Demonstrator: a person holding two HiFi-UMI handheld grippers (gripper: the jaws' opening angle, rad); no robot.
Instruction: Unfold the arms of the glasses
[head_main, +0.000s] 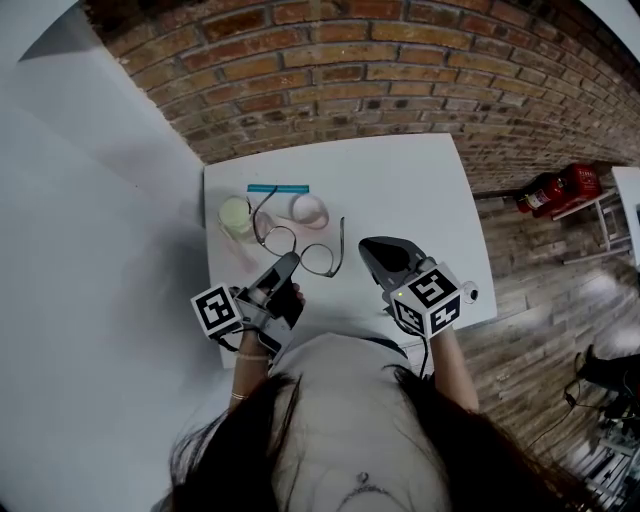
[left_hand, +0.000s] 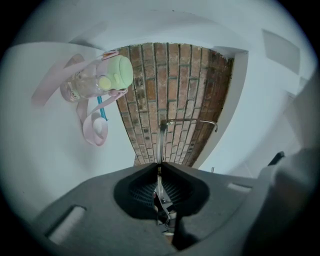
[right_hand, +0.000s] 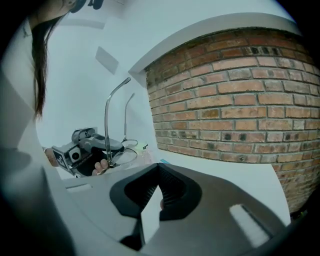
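The thin-rimmed glasses (head_main: 318, 260) lie just above the white table (head_main: 400, 190), both arms swung out and pointing away from me. My left gripper (head_main: 290, 263) is shut on the near rim of the left lens. In the left gripper view, the thin metal frame (left_hand: 160, 142) rises from between the shut jaws of that gripper (left_hand: 160, 166), and one arm bends off to the right. My right gripper (head_main: 368, 246) hovers to the right of the glasses, shut and holding nothing. The right gripper view shows its tips (right_hand: 160, 168) pressed together, the glasses (right_hand: 106, 120) off to the left.
A green-lidded clear bottle (head_main: 236, 215) with a pink strap (left_hand: 95, 131), a pink round thing (head_main: 308, 209) and a blue strip (head_main: 278, 188) sit behind the glasses. A brick wall (head_main: 380, 70) stands past the table's far edge. A red extinguisher (head_main: 560, 188) lies on the floor at right.
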